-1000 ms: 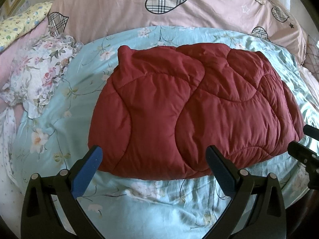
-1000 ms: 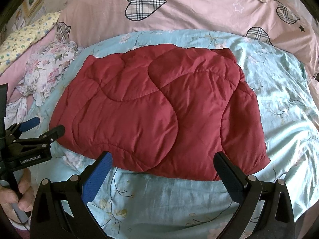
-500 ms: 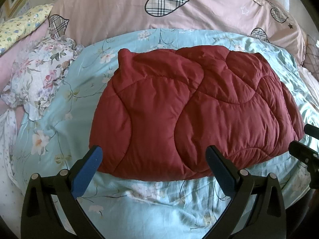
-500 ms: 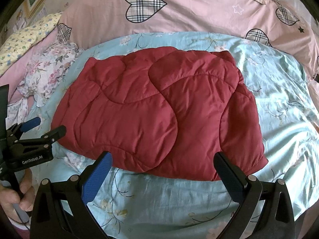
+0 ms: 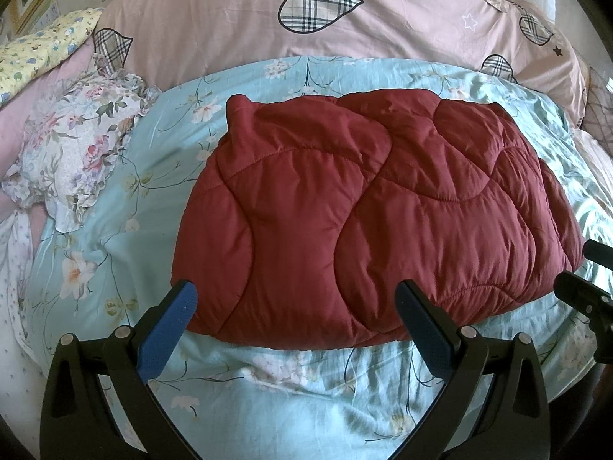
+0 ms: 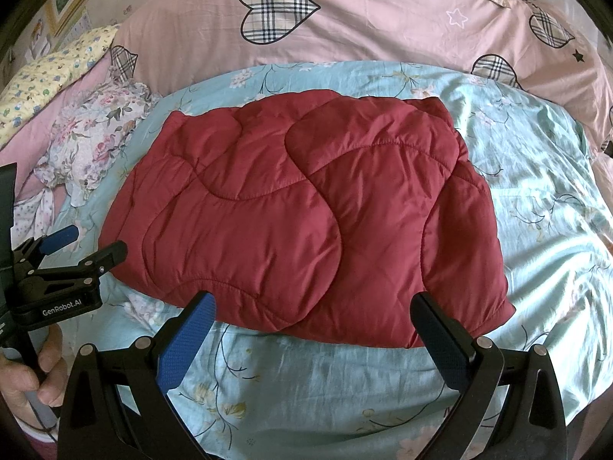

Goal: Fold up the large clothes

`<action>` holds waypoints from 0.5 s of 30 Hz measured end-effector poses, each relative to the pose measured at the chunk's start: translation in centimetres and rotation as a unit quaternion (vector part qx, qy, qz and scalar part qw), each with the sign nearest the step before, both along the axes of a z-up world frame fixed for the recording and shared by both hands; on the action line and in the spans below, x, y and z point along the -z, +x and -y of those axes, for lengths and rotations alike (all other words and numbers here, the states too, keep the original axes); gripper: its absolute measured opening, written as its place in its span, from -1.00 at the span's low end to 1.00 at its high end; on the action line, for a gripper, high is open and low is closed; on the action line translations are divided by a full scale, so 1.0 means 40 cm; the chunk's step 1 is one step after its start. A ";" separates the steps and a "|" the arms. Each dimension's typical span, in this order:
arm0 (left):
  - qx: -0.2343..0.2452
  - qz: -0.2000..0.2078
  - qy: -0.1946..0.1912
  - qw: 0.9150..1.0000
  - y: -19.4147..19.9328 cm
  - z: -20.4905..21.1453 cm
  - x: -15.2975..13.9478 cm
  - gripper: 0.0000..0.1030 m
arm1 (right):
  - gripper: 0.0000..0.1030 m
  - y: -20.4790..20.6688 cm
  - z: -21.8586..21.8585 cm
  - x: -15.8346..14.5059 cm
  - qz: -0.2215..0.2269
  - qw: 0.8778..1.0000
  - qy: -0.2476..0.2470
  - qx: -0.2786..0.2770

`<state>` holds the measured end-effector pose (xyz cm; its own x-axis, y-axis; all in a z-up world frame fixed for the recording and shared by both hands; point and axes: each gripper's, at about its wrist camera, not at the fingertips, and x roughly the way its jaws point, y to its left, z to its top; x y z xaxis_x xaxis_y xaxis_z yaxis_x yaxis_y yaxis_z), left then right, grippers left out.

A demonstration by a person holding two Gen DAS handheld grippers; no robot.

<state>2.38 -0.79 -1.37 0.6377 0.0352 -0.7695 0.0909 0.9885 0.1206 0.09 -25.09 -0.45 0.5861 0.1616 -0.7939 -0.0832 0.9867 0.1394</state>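
Jacket folded, both tools idle.
I see the red jacket (image 5: 367, 230) lying compact mid-bed (image 5: 268, 383); left gripper (image 5: 295, 322) and right gripper (image 6: 312, 329) gape wide, holding nothing; perhaps one fold left.

**Change record: slight drift of both views over the folded garment**

- Red quilted garment (image 5: 367, 222): in the left wrist view it sits a little lower and further right in frame than a second ago; its shape and folds are unaltered.
- Same garment (image 6: 302, 222) in the right wrist view: also marginally lower in frame, top edge shifted down.
- Left gripper (image 6: 82, 247), seen from the right wrist camera: its fingertips appear slightly lower beside the garment's left edge.
- Right gripper (image 5: 586, 268), at the left view's right margin: likewise marginally lower.
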 end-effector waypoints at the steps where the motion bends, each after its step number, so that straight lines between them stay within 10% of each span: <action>1: 0.000 0.000 0.001 1.000 0.000 0.000 0.001 1.00 | 0.98 0.000 0.000 -0.001 0.000 1.000 0.000 0.000; 15: -0.001 0.000 -0.003 1.000 0.005 0.009 -0.003 1.00 | 0.98 0.003 0.009 0.002 0.000 1.000 0.004 0.002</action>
